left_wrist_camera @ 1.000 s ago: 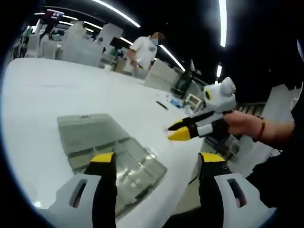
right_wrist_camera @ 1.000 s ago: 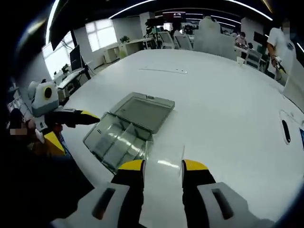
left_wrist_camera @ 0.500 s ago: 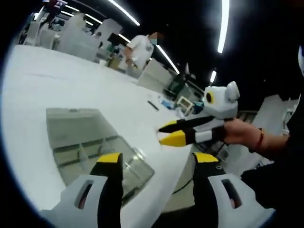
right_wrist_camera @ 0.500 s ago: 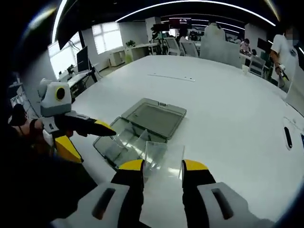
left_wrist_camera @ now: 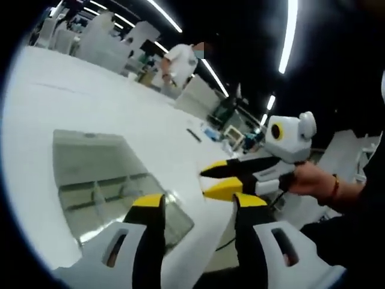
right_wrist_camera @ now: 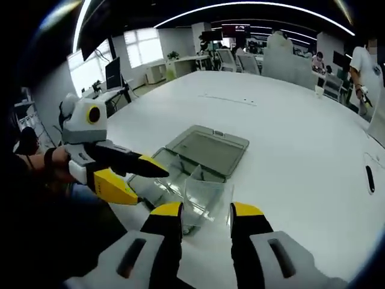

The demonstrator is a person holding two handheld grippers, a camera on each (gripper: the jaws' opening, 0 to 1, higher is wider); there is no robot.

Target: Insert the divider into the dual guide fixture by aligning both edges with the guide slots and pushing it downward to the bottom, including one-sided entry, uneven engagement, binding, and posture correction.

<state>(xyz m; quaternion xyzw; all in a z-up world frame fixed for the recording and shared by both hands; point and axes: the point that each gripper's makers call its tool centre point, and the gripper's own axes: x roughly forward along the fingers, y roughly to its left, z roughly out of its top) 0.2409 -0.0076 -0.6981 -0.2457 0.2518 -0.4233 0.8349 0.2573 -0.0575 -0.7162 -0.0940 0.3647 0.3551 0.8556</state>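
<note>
Right tool grasping clear divider upright, long axis across its jaws, left tool released above open fixture

Our two handheld grippers share one build: the left gripper and the right gripper each carry black jaws capped in yellow, set on pale grey housings with dark oblong slots. We wear dark sleeves, and a thin red-orange band circles our right wrist.
</note>
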